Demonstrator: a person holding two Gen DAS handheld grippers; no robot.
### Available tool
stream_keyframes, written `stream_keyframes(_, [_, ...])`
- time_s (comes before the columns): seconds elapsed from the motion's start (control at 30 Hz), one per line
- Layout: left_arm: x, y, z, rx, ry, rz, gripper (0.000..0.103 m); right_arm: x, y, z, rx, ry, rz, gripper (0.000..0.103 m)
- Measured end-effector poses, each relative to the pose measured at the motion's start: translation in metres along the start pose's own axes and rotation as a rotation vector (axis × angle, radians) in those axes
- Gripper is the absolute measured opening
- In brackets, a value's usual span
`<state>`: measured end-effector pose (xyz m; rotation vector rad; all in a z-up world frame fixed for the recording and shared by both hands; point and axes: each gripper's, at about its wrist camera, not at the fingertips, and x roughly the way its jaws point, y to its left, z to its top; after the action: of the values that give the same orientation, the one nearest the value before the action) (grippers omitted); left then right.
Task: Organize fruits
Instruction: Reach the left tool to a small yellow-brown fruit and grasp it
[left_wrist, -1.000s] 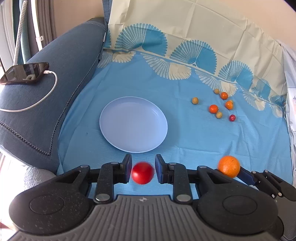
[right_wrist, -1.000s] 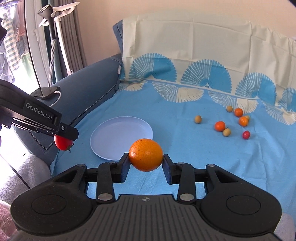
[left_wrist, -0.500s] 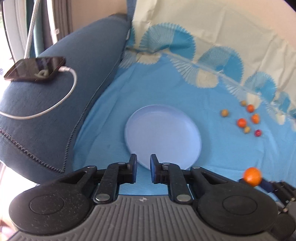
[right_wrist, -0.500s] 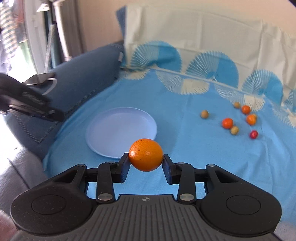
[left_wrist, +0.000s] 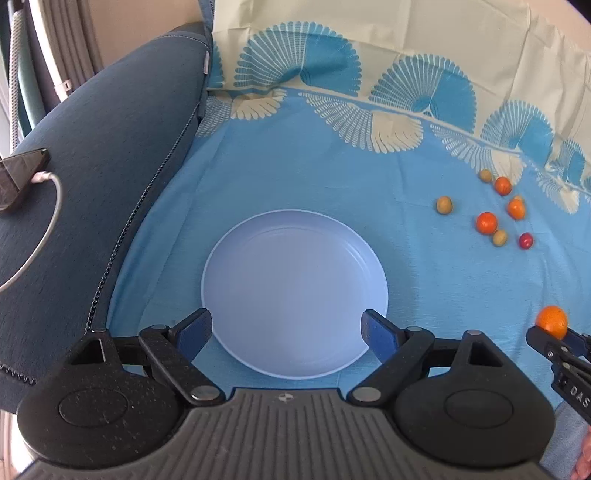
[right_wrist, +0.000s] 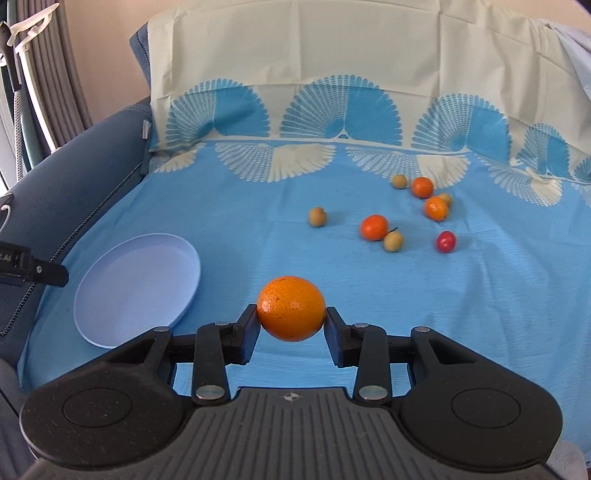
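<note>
Left wrist view showing the plate (left_wrist: 295, 291) lying bare on the blue sheet (left_wrist: 295, 177), with the left tool (left_wrist: 286, 332) spread wide and carrying nothing above its near rim, so seemingly no fruit organized yet. Right wrist view showing the right tool (right_wrist: 291, 325) gripping the orange (right_wrist: 291, 313) above the sheet, right of the plate and not over it. Leaving, by the look of it, that orange plus the scattered small fruits (right_wrist: 375, 227), well apart from the plate, waiting to be gathered.
</note>
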<state>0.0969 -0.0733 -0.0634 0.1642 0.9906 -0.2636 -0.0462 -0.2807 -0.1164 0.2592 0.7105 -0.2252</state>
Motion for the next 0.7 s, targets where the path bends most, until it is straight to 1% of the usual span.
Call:
stream_keyframes(0.2, [0.012,-0.011,0.008,0.043,-0.001,0.024,0.091,0.008,0.002,-0.006,-0.015,0.001,0.041,0.039])
stream_keyframes(0.27, [0.016,-0.022,0.015,0.072,-0.012,0.008,0.091,0.015,-0.002,-0.005,0.005,0.001,0.034,0.039])
stream_keyframes(0.33, [0.022,-0.04,0.027,0.113,-0.03,-0.015,0.091,0.024,-0.011,-0.003,0.034,-0.001,0.014,0.039])
stream_keyframes(0.4, [0.032,-0.07,0.044,0.174,-0.062,-0.067,0.092,0.032,-0.023,-0.001,0.058,-0.007,-0.013,0.039])
stream_keyframes(0.47, [0.053,-0.106,0.064,0.213,-0.093,-0.085,0.1,0.04,-0.036,0.001,0.08,-0.015,-0.043,0.039])
stream_keyframes(0.5, [0.067,-0.124,0.074,0.221,-0.106,-0.093,0.102,0.044,-0.044,0.003,0.095,-0.018,-0.058,0.039])
stream_keyframes(0.53, [0.082,-0.14,0.084,0.221,-0.111,-0.095,0.103,0.047,-0.05,0.004,0.109,-0.021,-0.068,0.039])
stream_keyframes(0.63, [0.135,-0.184,0.113,0.214,-0.071,-0.092,0.103,0.056,-0.071,0.007,0.152,-0.027,-0.098,0.039])
stream_keyframes(0.7, [0.168,-0.204,0.125,0.212,-0.036,-0.08,0.102,0.06,-0.083,0.008,0.177,-0.027,-0.109,0.039])
